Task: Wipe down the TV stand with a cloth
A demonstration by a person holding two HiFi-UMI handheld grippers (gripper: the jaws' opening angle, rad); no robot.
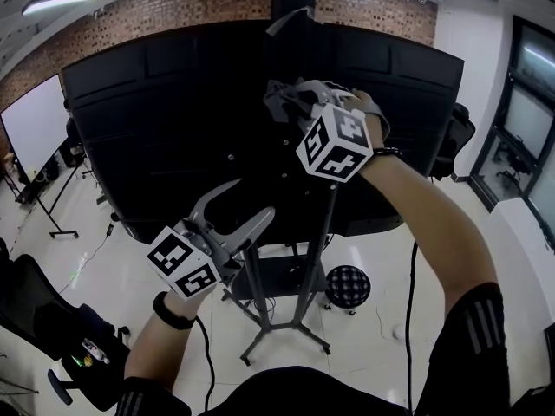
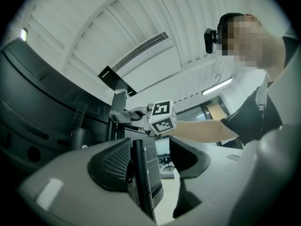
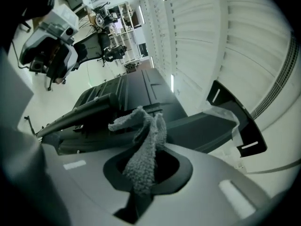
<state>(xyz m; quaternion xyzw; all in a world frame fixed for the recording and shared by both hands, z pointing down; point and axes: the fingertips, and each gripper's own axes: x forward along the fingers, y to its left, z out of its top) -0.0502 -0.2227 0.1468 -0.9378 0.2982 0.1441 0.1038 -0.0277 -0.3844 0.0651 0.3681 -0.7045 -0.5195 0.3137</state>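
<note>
Jaws of the right gripper point(image 3: 143, 180) are pinching a fuzzy grey cloth point(image 3: 146, 142), holding it, it seems, against the upper back of the big black screen point(image 1: 173, 120). Lower down, the left gripper point(image 1: 250, 202) is hanging with jaws gaping wide, empty, just beside an upright of the black metal TV stand point(image 1: 254, 293).

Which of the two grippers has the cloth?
The right gripper, raised behind the TV, jaws shut on the grey cloth; the left gripper sits lower, jaws apart, without cloth.
</note>
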